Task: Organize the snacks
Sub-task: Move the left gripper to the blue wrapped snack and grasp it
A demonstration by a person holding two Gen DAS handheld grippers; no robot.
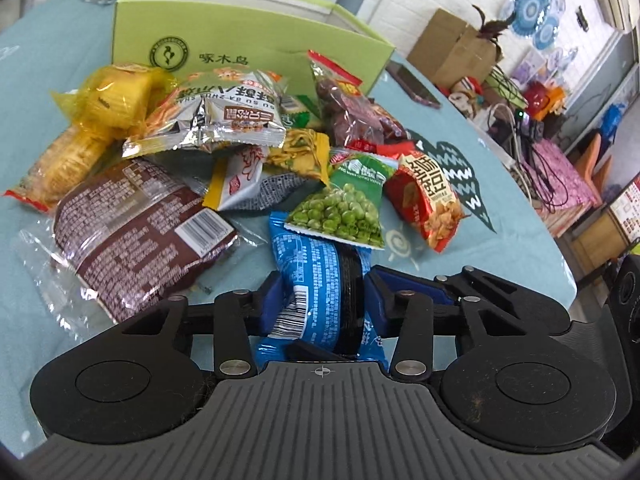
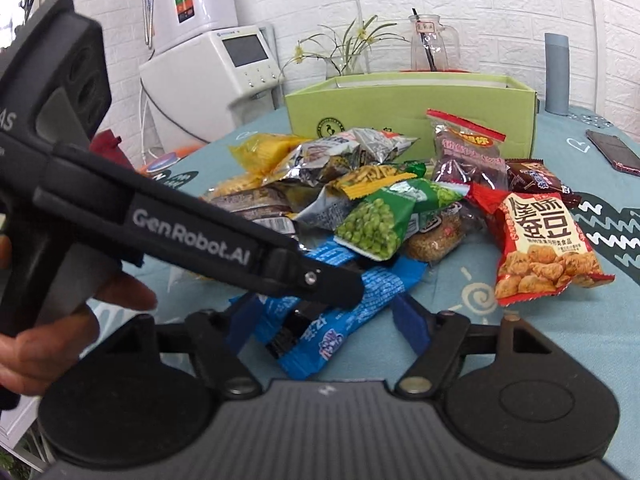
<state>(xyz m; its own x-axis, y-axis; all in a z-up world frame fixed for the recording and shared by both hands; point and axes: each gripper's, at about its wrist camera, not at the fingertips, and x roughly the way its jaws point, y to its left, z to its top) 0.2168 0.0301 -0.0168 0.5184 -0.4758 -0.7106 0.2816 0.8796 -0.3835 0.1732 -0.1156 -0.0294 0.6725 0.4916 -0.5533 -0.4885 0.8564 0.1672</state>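
The left gripper (image 1: 324, 300) has its fingers clamped on the blue snack packet (image 1: 320, 280) at the near edge of the pile. The right gripper (image 2: 328, 320) holds its fingers apart around the same packet — touching or not, I cannot tell. This looks like the pick-up step; next, carry it clear of the pea bag (image 1: 344, 208) to the green box (image 1: 240, 40) at the worktop's (image 1: 500, 248) far side.

We see the left gripper (image 2: 352, 292) clamped on the blue snack packet (image 2: 360, 300), which lies between the spread blue pads (image 2: 412, 328) of the right gripper (image 2: 324, 332). The green box (image 2: 412, 116) stands behind the snack pile.
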